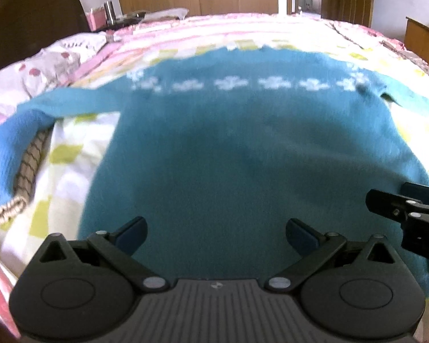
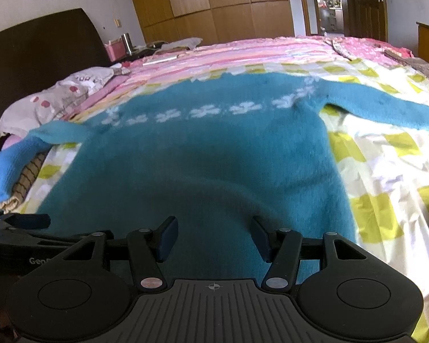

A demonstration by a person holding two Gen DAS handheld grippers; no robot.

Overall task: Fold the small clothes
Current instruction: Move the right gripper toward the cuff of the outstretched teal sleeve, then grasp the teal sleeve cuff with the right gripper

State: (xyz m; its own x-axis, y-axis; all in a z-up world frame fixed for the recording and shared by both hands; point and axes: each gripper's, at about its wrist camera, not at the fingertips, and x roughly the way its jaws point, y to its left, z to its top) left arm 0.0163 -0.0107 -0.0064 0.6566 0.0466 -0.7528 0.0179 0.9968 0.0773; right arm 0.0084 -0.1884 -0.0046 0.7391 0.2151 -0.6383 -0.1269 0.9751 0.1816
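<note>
A fuzzy teal knitted sweater with a band of white flower shapes across the chest (image 2: 191, 154) lies spread flat on the bed, its hem towards the cameras, one sleeve (image 2: 386, 105) stretched out to the right and the other (image 1: 23, 123) draped left over a brown ribbed knit garment (image 1: 28, 160). The left gripper (image 1: 216, 233) hovers over the hem with its jaws wide apart and nothing between them; the right gripper (image 2: 213, 237) sits just beside it over the same hem, jaws likewise apart and empty. It looks like the fold has not begun. To do it well, I would judge that each gripper should pinch the hem near its own corner, taking both layers of the thick knit, then lift and carry evenly so the edge lands straight; the left sleeve should probably be brought off the brown garment first. The sweater rests on a wrinkled white sheet with yellow-green checks (image 2: 386, 177), with a pink striped quilt (image 2: 243, 57) beyond it and a spotted pillow (image 2: 51, 103) by the dark wooden headboard (image 2: 37, 48). Wooden wardrobes (image 2: 214, 8) and an open doorway (image 2: 329, 5) stand behind.
</note>
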